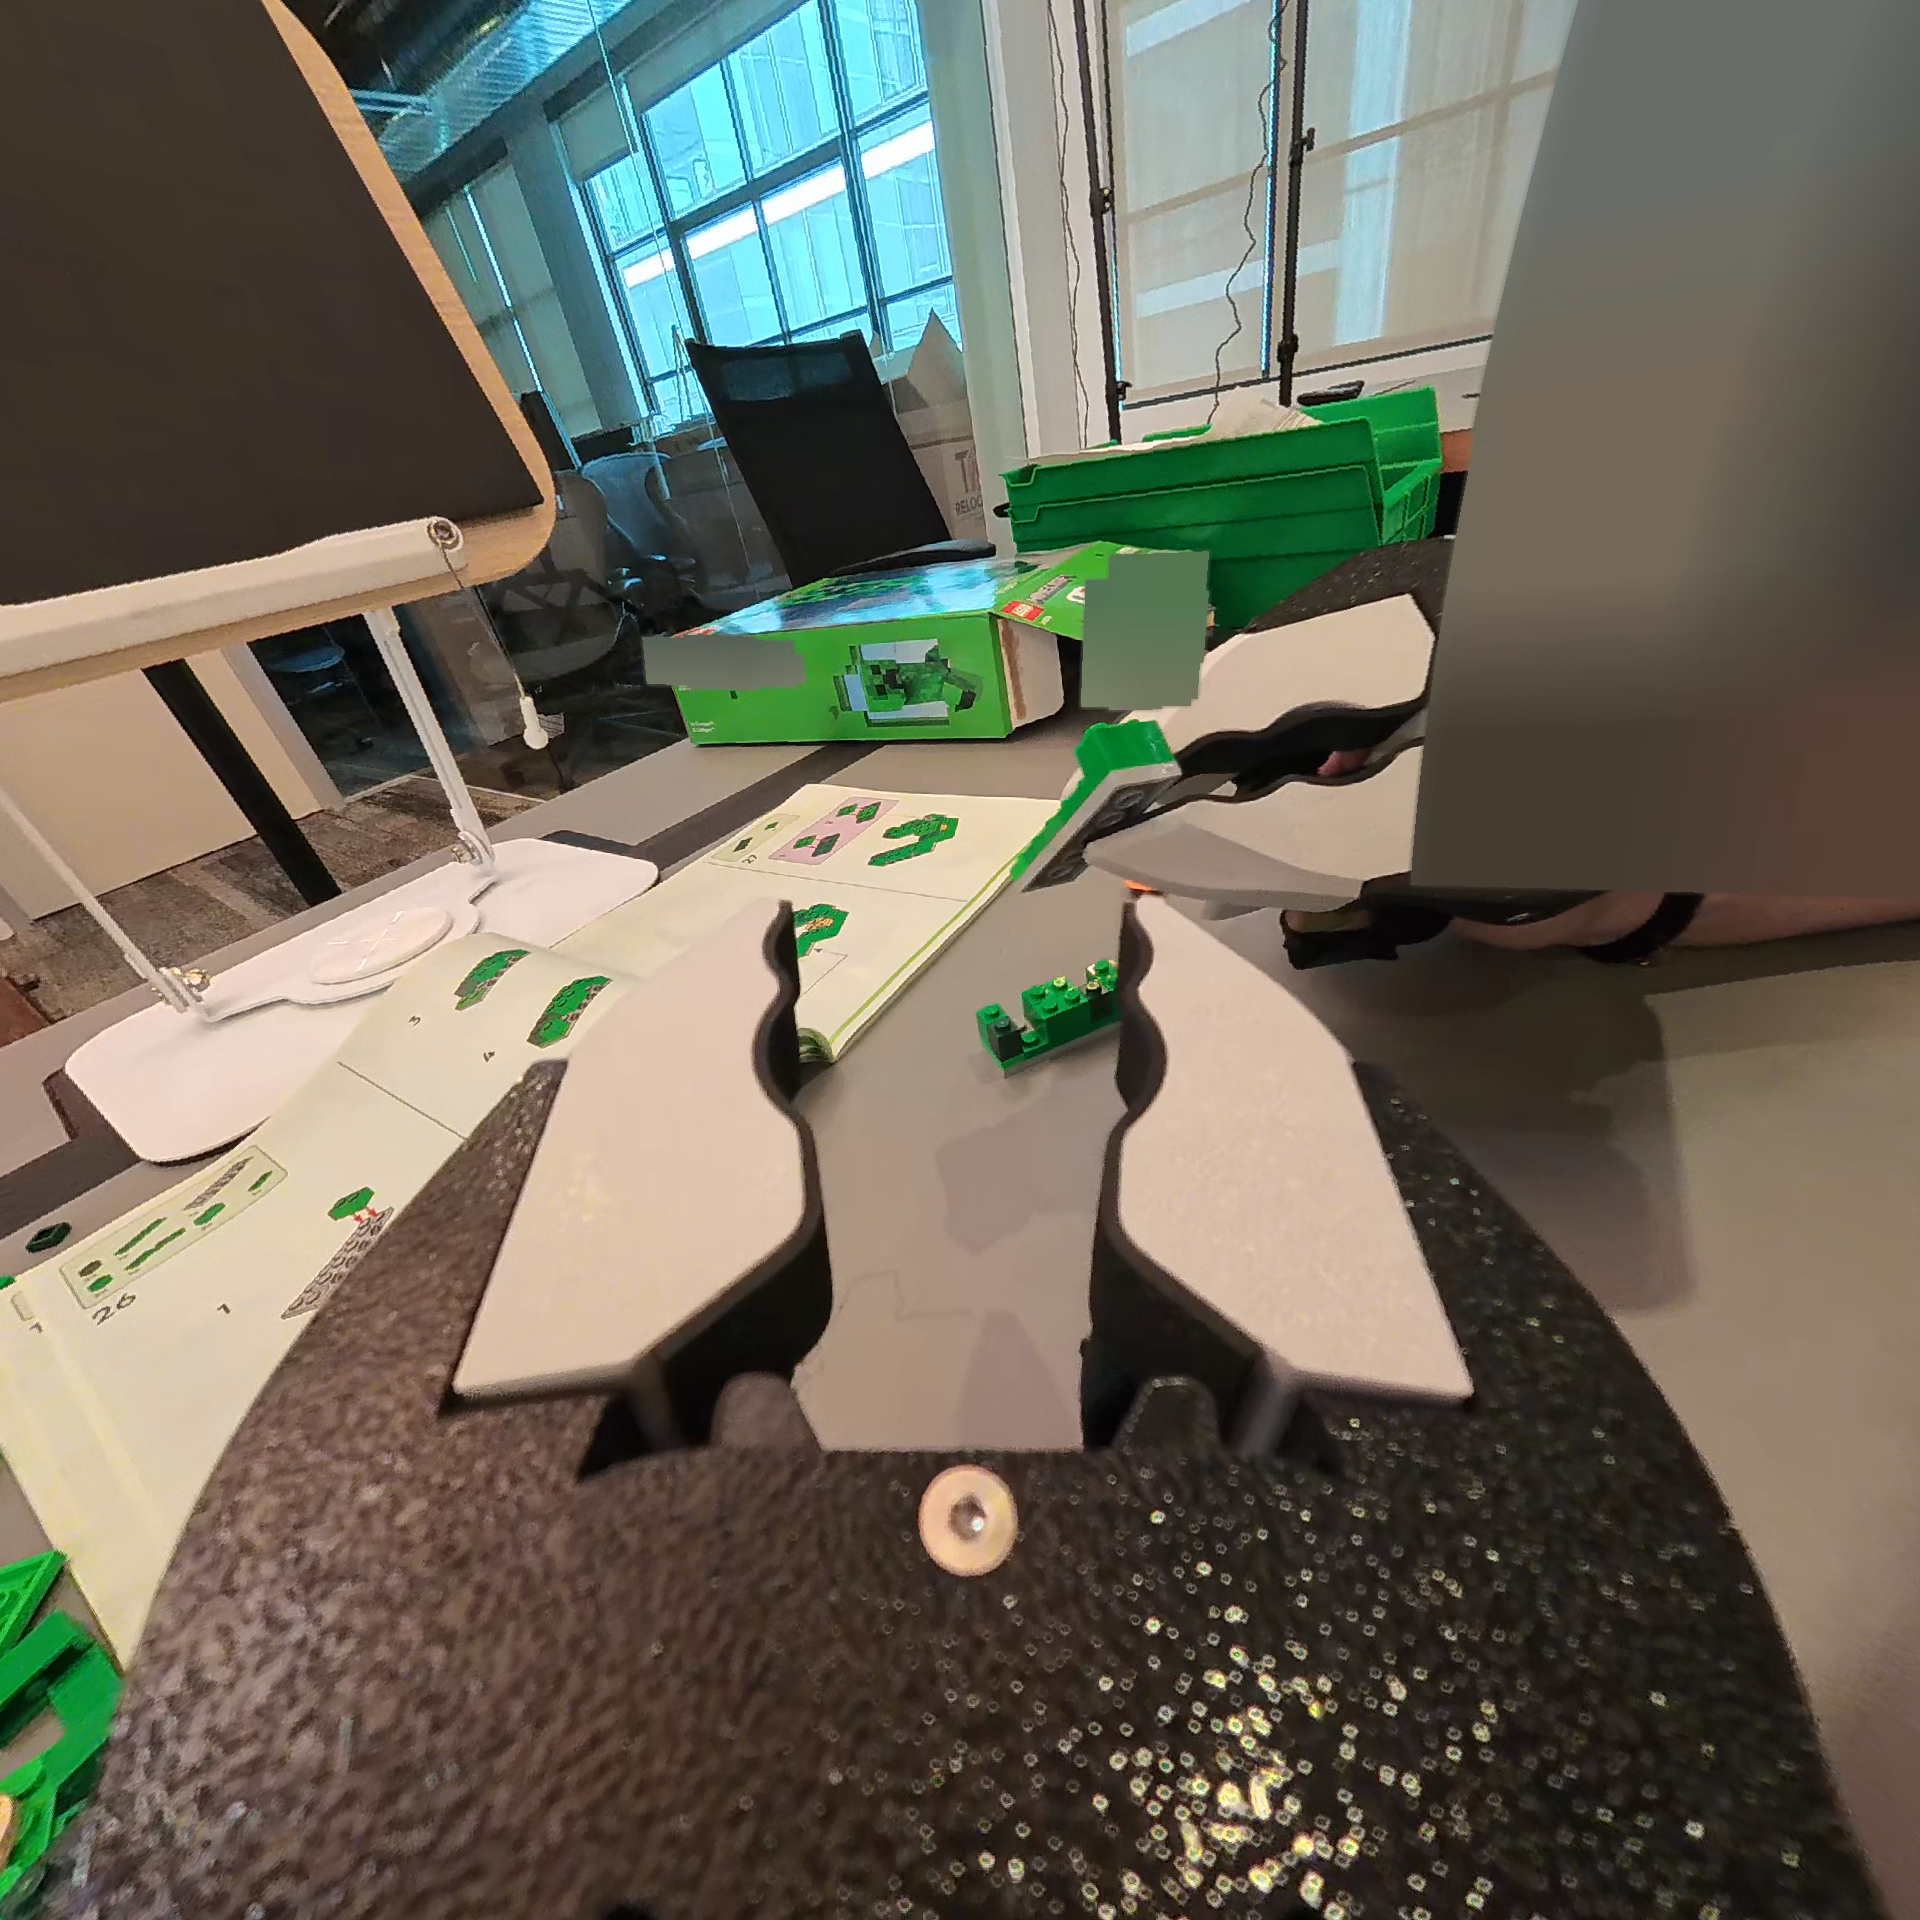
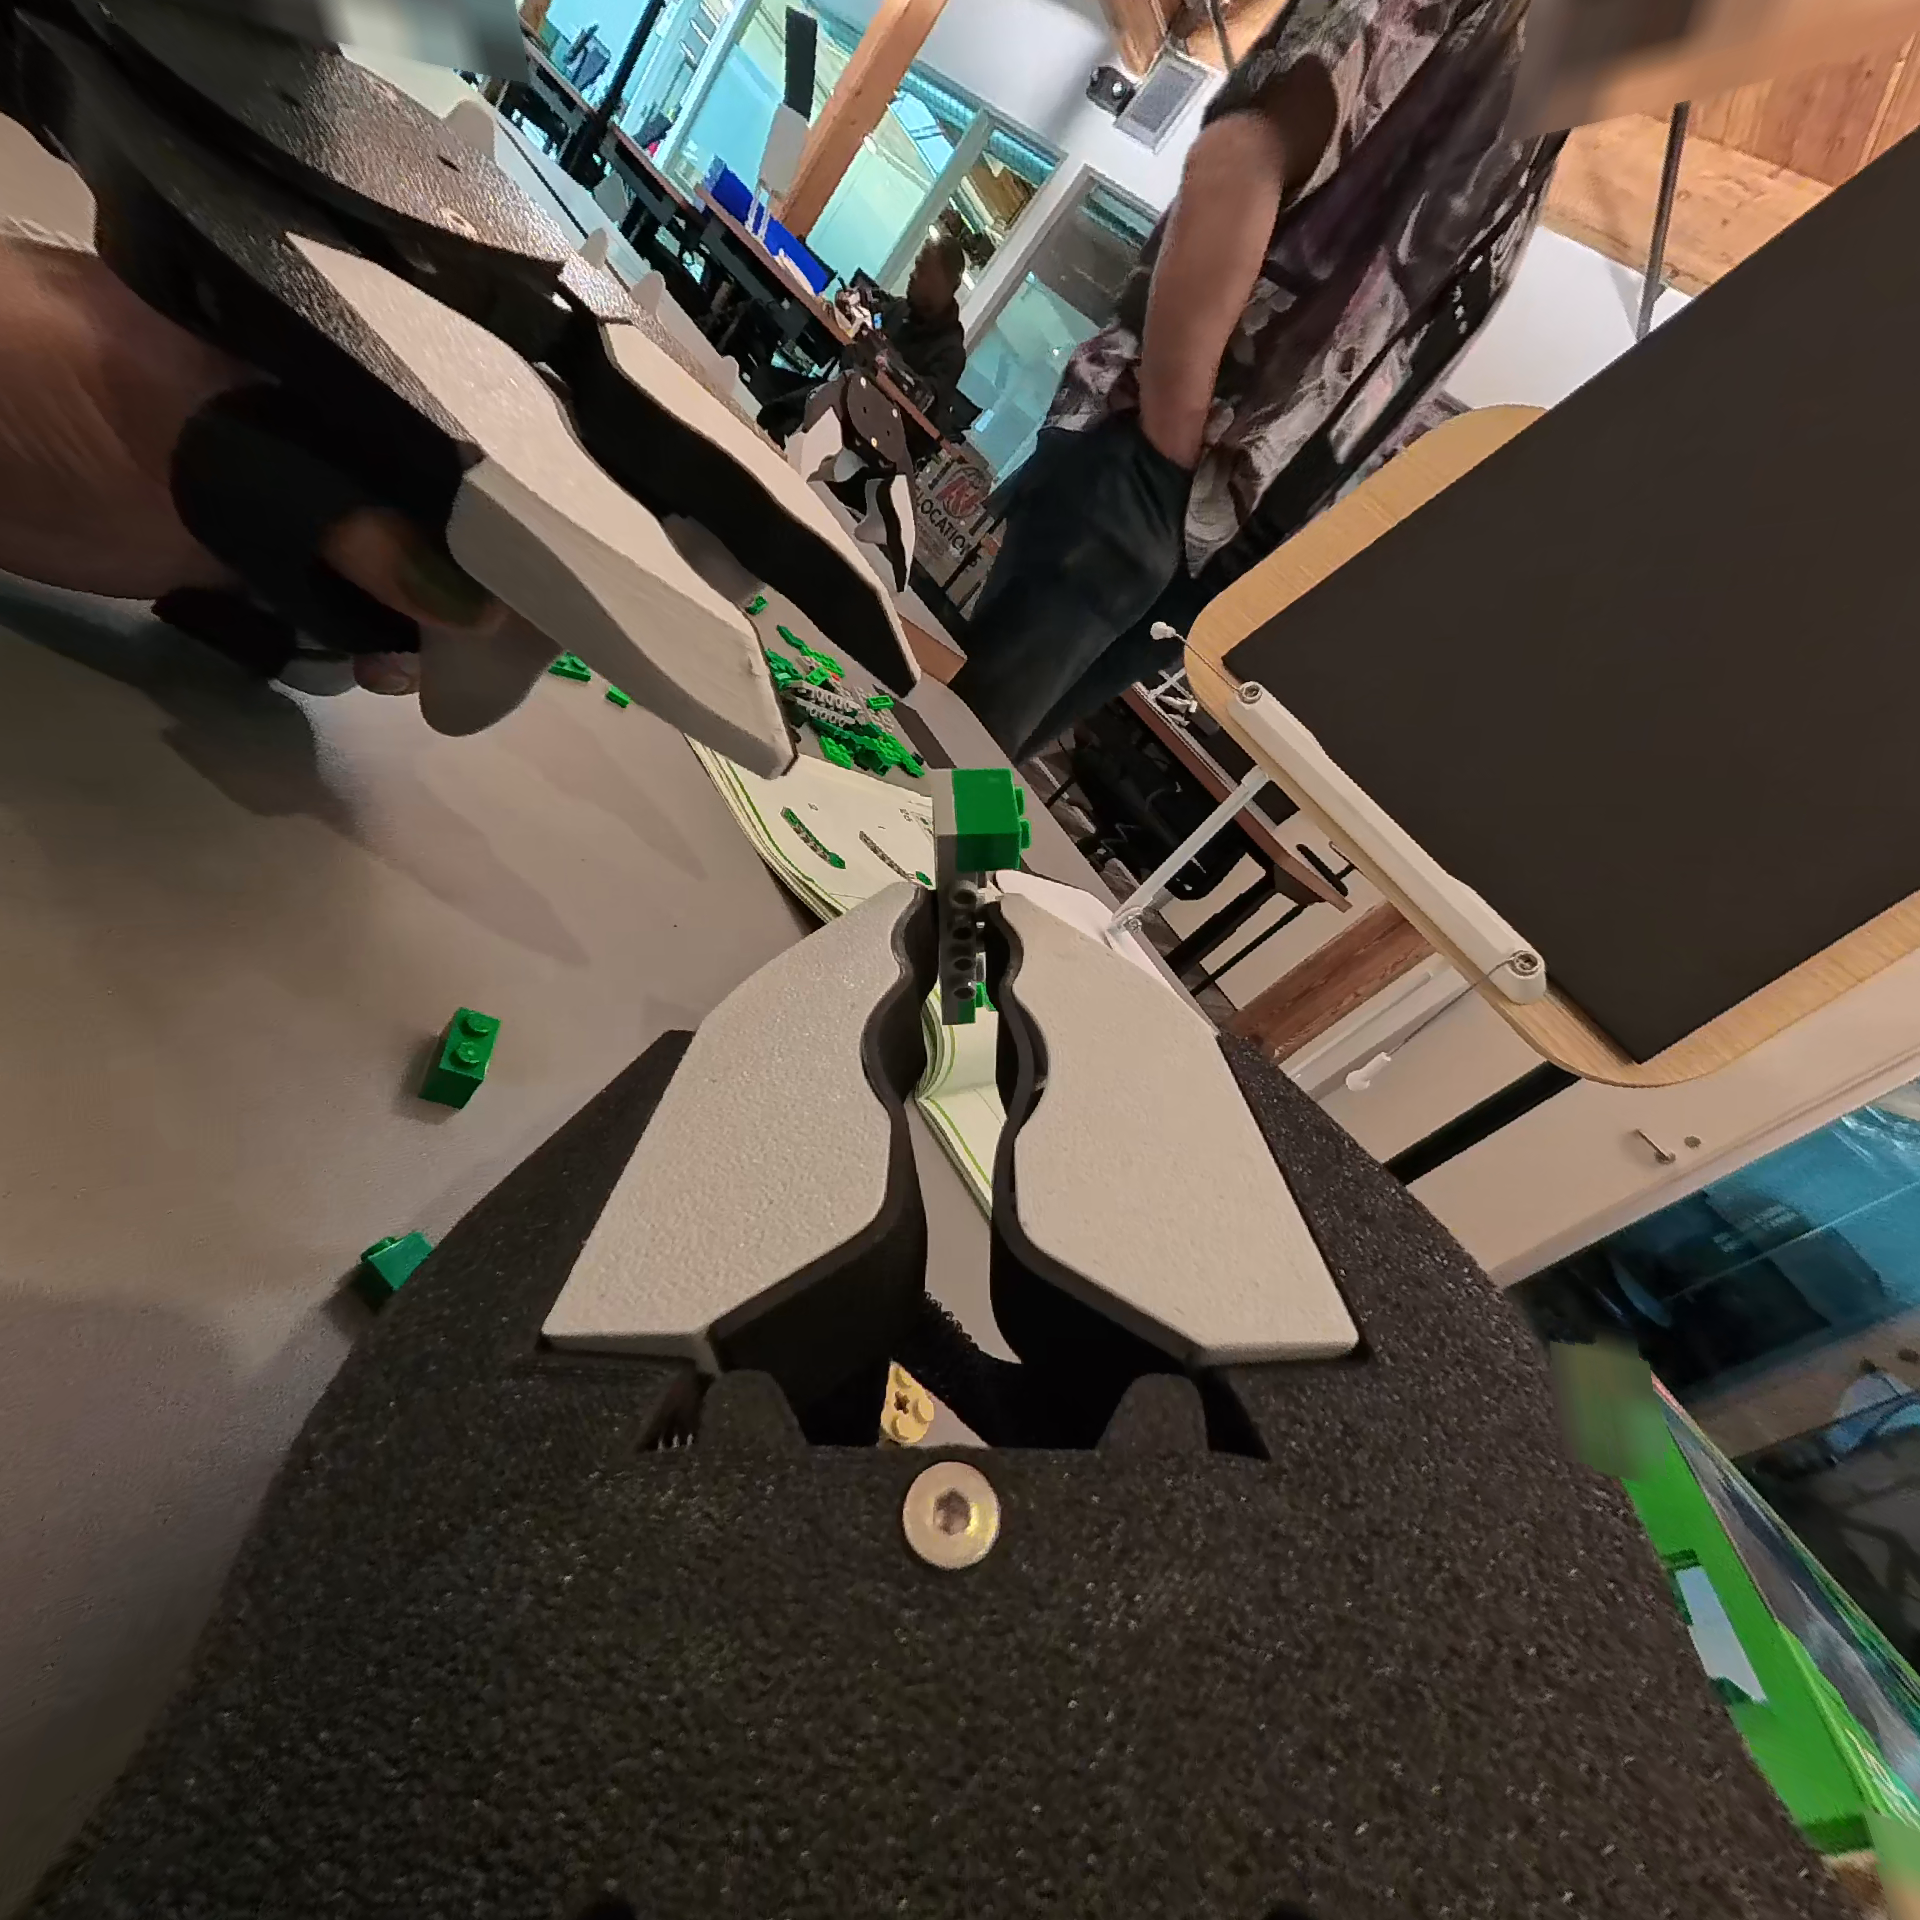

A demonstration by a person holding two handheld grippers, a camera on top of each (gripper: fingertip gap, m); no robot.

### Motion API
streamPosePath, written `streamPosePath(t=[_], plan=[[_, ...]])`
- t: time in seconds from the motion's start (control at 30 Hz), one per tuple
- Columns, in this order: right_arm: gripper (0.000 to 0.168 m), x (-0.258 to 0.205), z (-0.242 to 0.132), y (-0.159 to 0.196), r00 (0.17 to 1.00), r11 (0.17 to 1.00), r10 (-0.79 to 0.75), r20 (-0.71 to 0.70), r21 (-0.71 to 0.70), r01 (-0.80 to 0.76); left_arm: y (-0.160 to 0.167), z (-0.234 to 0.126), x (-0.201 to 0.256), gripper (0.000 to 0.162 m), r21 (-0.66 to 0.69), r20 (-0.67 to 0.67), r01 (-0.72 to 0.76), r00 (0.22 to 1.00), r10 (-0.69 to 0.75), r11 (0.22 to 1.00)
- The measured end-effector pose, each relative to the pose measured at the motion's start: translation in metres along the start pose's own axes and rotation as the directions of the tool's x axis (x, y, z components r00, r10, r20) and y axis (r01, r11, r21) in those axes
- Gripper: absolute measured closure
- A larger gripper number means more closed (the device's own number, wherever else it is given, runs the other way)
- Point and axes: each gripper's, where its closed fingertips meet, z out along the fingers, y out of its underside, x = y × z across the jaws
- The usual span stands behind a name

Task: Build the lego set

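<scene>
My right gripper (image 2: 961,920) is shut on a thin grey plate (image 2: 961,956) that carries a green brick (image 2: 987,821) at its far end, and holds it edge-up above the table. In the left wrist view this gripper (image 1: 1127,831) holds the grey and green piece (image 1: 1101,800) tilted at the upper right. My left gripper (image 1: 956,935) is open and empty, low over the grey table. A small green and dark assembly (image 1: 1049,1023) lies on the table just past its fingertips. The left gripper (image 2: 836,707) also shows at the upper left of the right wrist view.
An open instruction booklet (image 1: 904,862) lies left of the assembly. Behind it are the green set box (image 1: 873,675) and green bins (image 1: 1226,488). A white lamp base (image 1: 364,987) stands at left. Two loose green bricks (image 2: 460,1055) (image 2: 390,1262) and a pile of pieces (image 2: 842,727) lie on the table. A person (image 2: 1247,364) stands nearby. The tips of one gripper are about 5 centimeters away from the tips of the other.
</scene>
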Motion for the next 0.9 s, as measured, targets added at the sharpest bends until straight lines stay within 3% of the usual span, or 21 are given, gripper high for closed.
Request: streamPosePath(t=[0.9], plan=[[0.160,0.0010,0.0006,0.0007,1.000,1.000,-0.004,-0.003,-0.003,0.004,-0.0002,0.0013,0.0004,0.096,0.000,-0.003,0.021,1.000,-0.021,1.000]])
